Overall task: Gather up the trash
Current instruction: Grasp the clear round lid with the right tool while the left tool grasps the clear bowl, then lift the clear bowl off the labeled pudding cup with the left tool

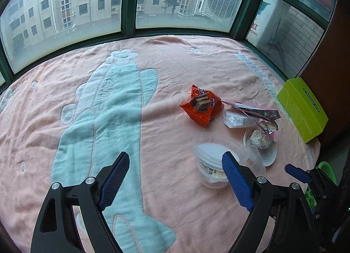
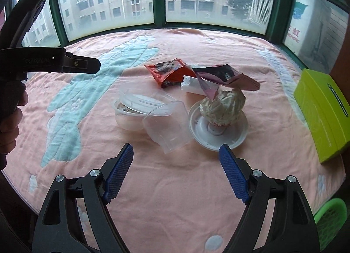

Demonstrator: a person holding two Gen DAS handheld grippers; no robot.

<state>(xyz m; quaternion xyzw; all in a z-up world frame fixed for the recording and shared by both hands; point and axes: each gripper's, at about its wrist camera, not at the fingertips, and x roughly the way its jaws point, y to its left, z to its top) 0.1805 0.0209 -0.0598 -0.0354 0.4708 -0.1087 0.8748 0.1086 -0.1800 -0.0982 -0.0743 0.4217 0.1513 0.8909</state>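
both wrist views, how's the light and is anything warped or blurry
Left wrist view: soft daylight from the window, frame bowed by the fisheye, orange wrapper sharp. Right wrist view: the same flat light, faint shadows on the pink blanket, clear plastic cup in focus.

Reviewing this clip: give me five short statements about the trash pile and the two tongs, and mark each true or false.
1. The right tongs are open with nothing between them. True.
2. The crumpled paper ball sits on the white round lid. True.
3. The orange snack wrapper is already held by the left tongs. False: it lies on the pink blanket, and the left tongs are open and empty.
4. The green tissue box lies on its own to the right of the trash pile. True.
5. The clear plastic cup stands upright. False: it lies tipped on its side, next to the lidded plastic tub.
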